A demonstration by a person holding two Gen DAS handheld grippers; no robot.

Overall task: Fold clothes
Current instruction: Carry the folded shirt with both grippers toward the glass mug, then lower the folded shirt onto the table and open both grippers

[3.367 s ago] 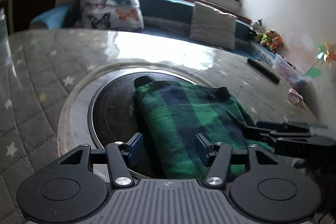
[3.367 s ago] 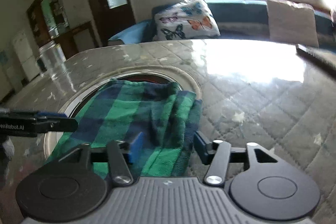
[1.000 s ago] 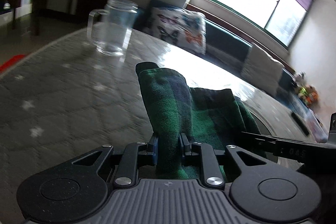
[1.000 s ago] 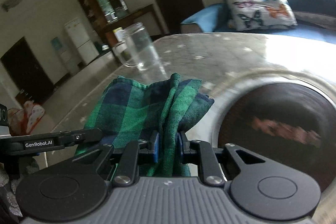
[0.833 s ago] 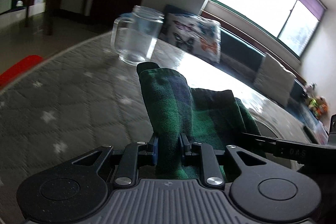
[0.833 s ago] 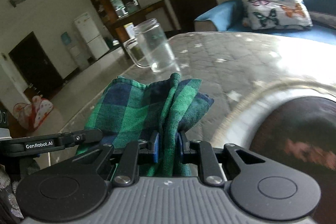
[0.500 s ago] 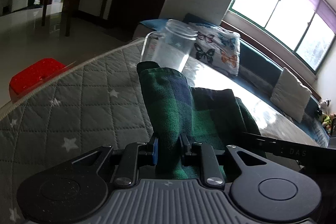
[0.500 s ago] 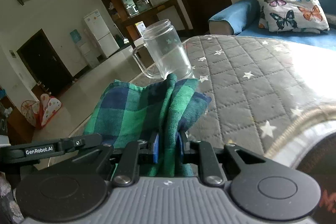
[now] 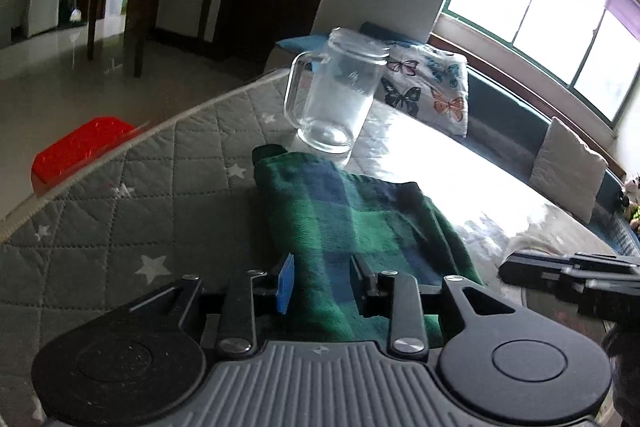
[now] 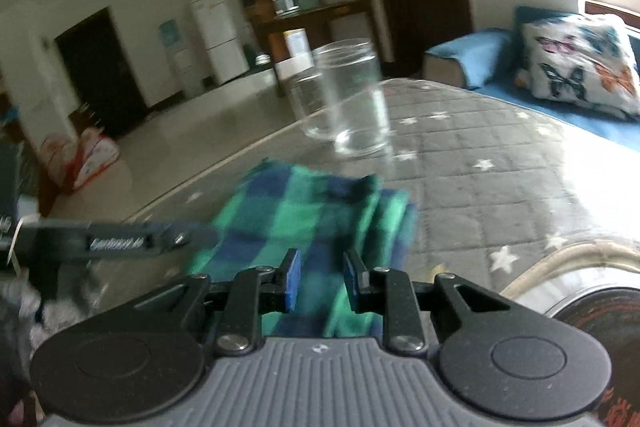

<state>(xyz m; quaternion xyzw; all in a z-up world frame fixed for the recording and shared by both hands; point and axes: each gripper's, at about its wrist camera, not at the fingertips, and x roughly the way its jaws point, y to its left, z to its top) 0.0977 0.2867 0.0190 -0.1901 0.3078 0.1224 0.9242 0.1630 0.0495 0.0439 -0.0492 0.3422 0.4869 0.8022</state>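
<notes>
A folded green and navy plaid cloth (image 9: 356,223) lies flat on the grey quilted star-print table cover (image 9: 120,227). My left gripper (image 9: 322,283) is open, its jaws spread either side of the cloth's near edge. My right gripper (image 10: 319,277) is open too, its blue pads apart over the same cloth (image 10: 308,223) at its right end. The right gripper shows as a dark bar in the left wrist view (image 9: 568,271); the left one shows in the right wrist view (image 10: 112,239).
A clear glass mug (image 9: 340,103) stands just beyond the cloth's far edge, also in the right wrist view (image 10: 352,103). The table edge (image 9: 100,155) runs close on the left, with a red box (image 9: 80,147) below. A round dark inset (image 10: 600,307) lies to the right.
Both grippers carried the cloth left toward the mug, set it down on the quilted cover and opened. The cloth now lies flat instead of hanging pinched.
</notes>
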